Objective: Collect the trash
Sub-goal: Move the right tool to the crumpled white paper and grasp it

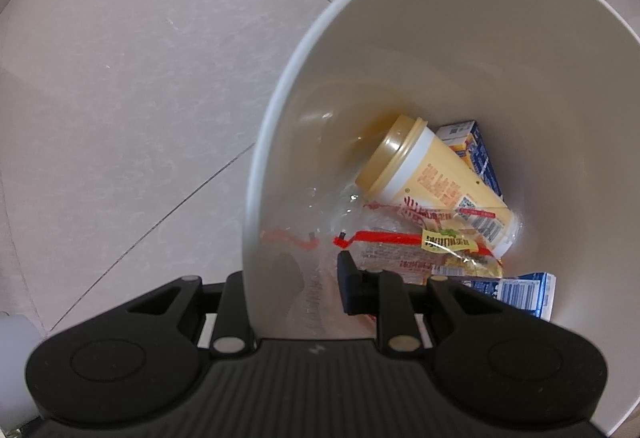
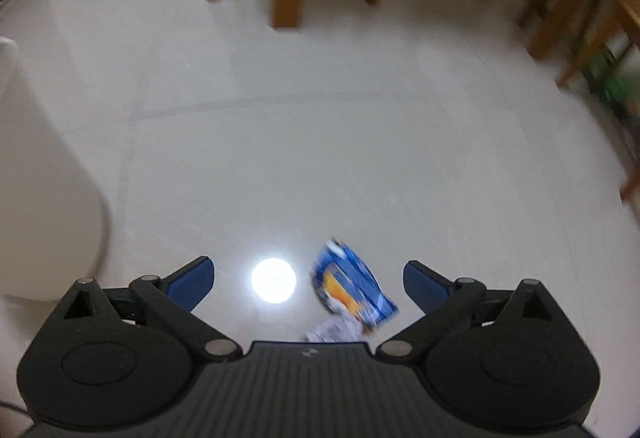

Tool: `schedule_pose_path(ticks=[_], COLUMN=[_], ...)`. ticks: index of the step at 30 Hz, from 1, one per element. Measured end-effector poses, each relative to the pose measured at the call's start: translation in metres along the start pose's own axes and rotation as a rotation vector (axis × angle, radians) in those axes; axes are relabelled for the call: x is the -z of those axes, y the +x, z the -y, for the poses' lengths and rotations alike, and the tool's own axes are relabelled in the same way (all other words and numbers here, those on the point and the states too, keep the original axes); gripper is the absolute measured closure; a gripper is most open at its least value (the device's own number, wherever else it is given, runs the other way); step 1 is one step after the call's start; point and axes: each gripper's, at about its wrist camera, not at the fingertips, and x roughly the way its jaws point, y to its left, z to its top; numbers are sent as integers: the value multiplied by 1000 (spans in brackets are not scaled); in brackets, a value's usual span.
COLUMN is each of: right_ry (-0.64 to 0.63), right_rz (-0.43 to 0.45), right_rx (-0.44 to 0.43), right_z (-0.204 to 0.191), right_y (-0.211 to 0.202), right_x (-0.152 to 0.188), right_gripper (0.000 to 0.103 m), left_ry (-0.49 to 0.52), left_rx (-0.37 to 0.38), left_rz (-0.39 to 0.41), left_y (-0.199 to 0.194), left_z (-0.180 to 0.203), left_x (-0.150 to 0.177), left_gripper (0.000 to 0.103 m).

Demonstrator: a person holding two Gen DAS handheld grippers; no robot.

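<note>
The left gripper (image 1: 294,288) pinches the bin's rim (image 1: 256,198) – the right gripper (image 2: 308,280) gapes wide, empty, over a blue wrapper (image 2: 352,288).

Pale tiled floor (image 2: 360,142), blue wrapper (image 2: 354,288), white bin (image 1: 280,110)

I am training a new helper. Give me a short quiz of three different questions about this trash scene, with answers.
1. True or false: the left tool is clamped on the wall of the white bin.
2. Which item lies on the floor between the fingers of the right tool? A) yellow cup B) blue wrapper C) red string
3. Fill in: the yellow cup lies on its ____ inside the bin.

Key
1. True; one finger is inside, one outside.
2. B, the blue wrapper; the tool is open and not touching it.
3. side
</note>
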Motion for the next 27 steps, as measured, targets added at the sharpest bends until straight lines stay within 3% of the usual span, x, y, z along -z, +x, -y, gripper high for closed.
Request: schedule_pose_path(ticks=[9, 17, 21, 27], right_ry=[156, 227, 238, 202], right_rz=[-111, -137, -151, -178], right_rx=[23, 41, 29, 17], right_z=[17, 23, 24, 20], right_y=[99, 139, 148, 158], right_x=[52, 70, 72, 75], right_gripper=[3, 9, 16, 35], left_ry=[16, 20, 18, 19], left_rx=[-22, -29, -25, -15], left_rz=[-3, -6, -7, -8], left_y=[1, 2, 1, 0], left_z=[2, 3, 3, 2], left_x=[1, 1, 0, 0], left_gripper=[82, 82, 82, 82])
